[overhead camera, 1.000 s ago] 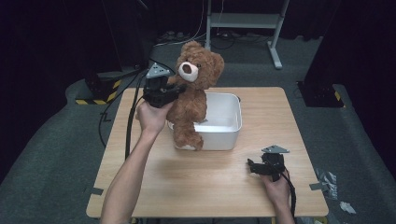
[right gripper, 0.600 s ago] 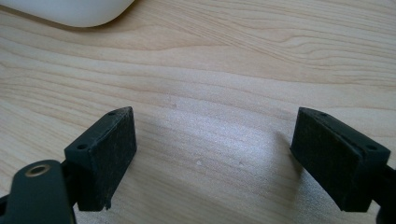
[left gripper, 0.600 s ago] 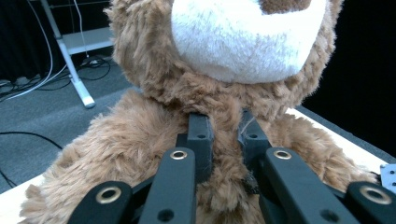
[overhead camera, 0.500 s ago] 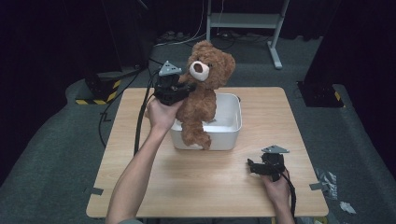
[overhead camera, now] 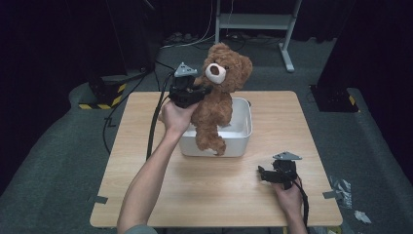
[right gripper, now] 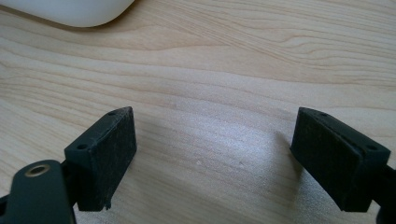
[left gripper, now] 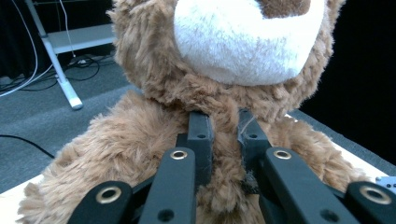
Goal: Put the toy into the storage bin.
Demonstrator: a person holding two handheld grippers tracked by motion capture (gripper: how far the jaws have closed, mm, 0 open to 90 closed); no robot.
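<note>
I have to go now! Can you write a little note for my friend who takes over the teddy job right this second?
Left gripper: jaws shut on the teddy bear at its neck, holding it up over the white bin.
Right gripper: jaws open, nothing in them, low over the table near its right front.
Done: bear picked up, legs hanging at the bin's front wall.
Left: probably lower the bear into the bin and let go.

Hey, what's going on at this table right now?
A person holds a two-jaw gripper in each hand. The left gripper is clamped on a brown teddy bear at the neck, holding it in the air over the near edge of a white tub on the wooden table. The right gripper rests on the table to the right, jaws open, holding nothing.
</note>
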